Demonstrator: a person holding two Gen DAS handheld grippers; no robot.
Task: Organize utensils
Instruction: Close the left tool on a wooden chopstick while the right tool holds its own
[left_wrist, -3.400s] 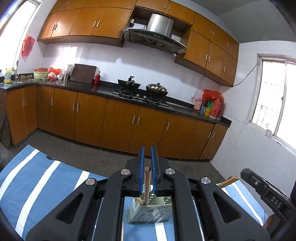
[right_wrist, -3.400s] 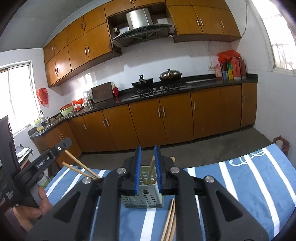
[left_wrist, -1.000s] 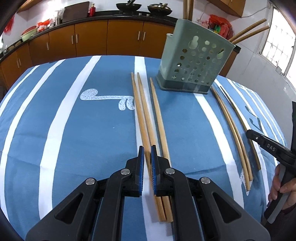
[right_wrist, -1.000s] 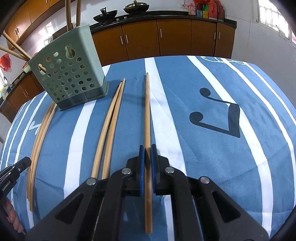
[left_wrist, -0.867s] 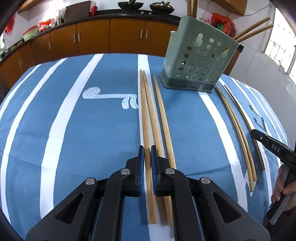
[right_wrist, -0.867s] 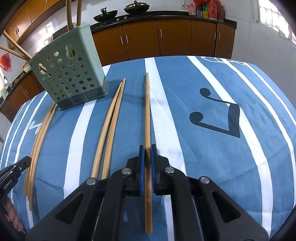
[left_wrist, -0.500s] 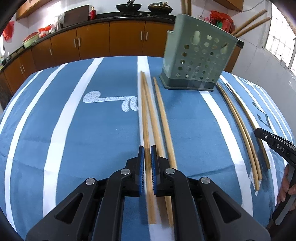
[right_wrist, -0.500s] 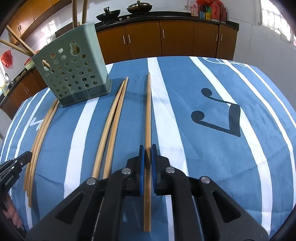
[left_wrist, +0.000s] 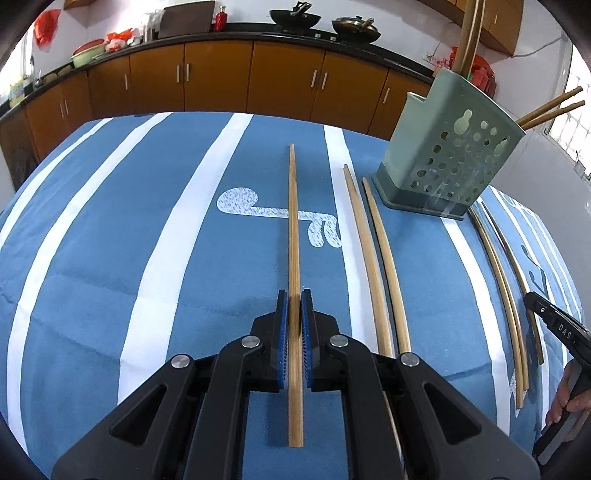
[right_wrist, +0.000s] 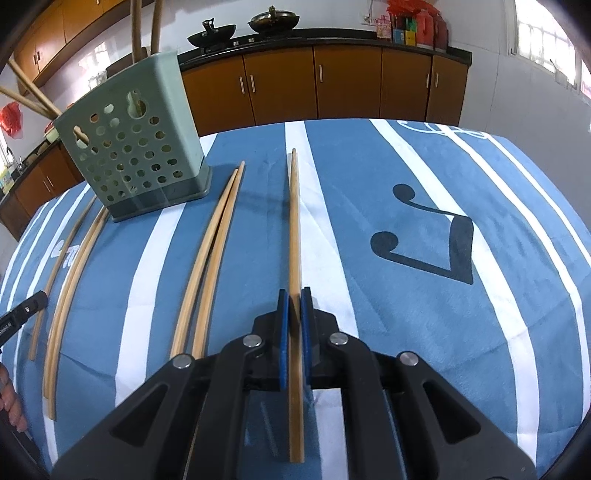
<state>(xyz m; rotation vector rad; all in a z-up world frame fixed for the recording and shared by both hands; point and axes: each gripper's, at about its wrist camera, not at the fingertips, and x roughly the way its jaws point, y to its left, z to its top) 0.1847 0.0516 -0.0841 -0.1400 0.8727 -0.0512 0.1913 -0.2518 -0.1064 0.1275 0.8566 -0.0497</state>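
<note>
My left gripper (left_wrist: 294, 295) is shut on a wooden chopstick (left_wrist: 293, 221) that points away over the blue striped cloth. Two more chopsticks (left_wrist: 369, 251) lie between it and the green perforated holder (left_wrist: 443, 155), which has several chopsticks (left_wrist: 469, 33) standing in it. My right gripper (right_wrist: 294, 293) is likewise shut on a chopstick (right_wrist: 294, 221). A pair of chopsticks (right_wrist: 214, 251) rests between this one and the holder (right_wrist: 133, 155). Whether either held chopstick's far tip touches the cloth I cannot tell.
The table's cloth (left_wrist: 110, 240) falls away at its far edge toward brown kitchen cabinets (left_wrist: 280, 85). The right gripper's tip (left_wrist: 554, 325) and a hand (left_wrist: 565, 402) show at the left view's right border. The left gripper's tip (right_wrist: 22, 312) shows at the right view's left border.
My left gripper has carried its chopstick leftward, apart from the two it lay beside. The right gripper and its chopstick have stayed where they were.
</note>
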